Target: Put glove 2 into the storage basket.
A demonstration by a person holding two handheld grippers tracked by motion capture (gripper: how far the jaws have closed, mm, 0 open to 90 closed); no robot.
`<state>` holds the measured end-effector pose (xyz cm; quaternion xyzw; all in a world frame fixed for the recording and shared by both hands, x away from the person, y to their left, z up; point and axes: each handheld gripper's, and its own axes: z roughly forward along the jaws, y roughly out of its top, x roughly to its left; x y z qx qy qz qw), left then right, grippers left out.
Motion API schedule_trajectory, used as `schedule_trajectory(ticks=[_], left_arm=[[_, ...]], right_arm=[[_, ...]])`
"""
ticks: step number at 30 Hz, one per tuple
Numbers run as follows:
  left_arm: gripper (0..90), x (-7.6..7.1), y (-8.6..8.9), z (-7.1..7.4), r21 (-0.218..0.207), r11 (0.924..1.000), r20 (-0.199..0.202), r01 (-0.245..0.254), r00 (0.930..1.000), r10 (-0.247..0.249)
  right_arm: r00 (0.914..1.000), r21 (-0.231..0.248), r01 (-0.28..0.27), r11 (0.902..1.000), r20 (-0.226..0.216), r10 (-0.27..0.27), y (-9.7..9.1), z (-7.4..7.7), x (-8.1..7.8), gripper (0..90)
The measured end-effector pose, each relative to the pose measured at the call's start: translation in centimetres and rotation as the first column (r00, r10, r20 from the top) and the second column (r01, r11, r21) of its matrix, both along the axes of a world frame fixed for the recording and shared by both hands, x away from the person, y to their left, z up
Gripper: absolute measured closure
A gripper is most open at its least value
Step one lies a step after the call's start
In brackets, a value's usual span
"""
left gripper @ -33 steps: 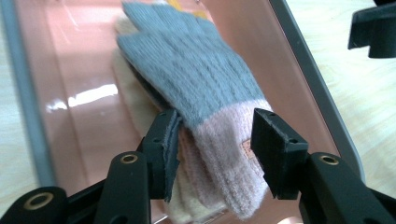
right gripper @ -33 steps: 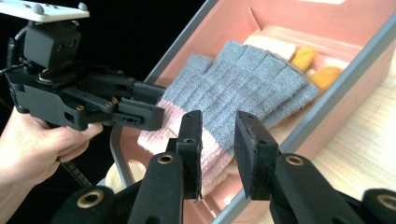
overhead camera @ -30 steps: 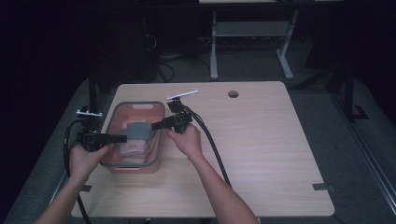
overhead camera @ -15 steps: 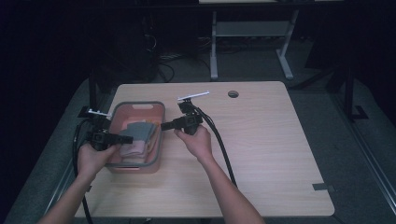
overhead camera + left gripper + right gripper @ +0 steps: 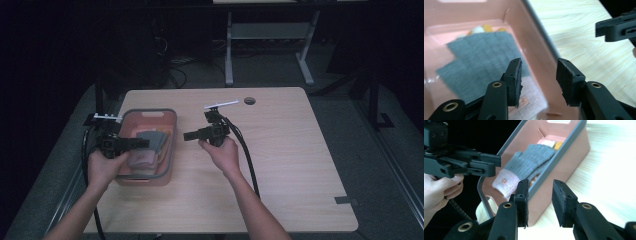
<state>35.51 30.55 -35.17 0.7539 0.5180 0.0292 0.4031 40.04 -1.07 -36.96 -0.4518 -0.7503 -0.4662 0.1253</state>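
A pink bin with a grey rim (image 5: 170,150) stands on the left of the wooden table. A grey knit glove with a pink cuff (image 5: 529,162) lies inside it on other small items, and also appears as the grey glove (image 5: 479,55) below my left jaws. My left gripper (image 5: 145,143) hangs over the bin; its jaws have just been opening and nothing is between them (image 5: 539,67). My right gripper (image 5: 186,135) is over the table just right of the bin, pointing at it. Its jaws have also just been opening and hold nothing (image 5: 540,187).
The bin's right wall (image 5: 536,50) runs straight ahead of my left jaws. A round cable hole (image 5: 249,100) sits at the table's far edge. Black cables trail from both grippers toward the near edge. Bare tabletop (image 5: 300,165) spreads to the right.
My right gripper has drawn back to the right, from over the bin to the table beside it. The left gripper has shifted a little over the bin. The glove now lies flat in the bin.
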Motion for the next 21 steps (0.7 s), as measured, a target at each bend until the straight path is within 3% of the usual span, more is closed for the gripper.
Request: schedule_trajectory(ticks=[8, 21], left_arm=[[53.3, -0.4, -1.5, 0.5, -0.058, 0.998, 0.027, 0.024, 0.9994, -0.023], [50.6, -0.8, -4.9, 1.0, -0.068, 0.9939, 0.056, 0.087, 0.995, -0.083]], right_arm=[[0.9998, -0.004, 0.02, 0.9998, 0.002, -0.02, -1.9, 0.2, -0.2, 62.7], [0.9981, -0.011, 0.061, 0.9981, -0.002, -0.061, -6.2, 0.2, -0.5, 59.2]])
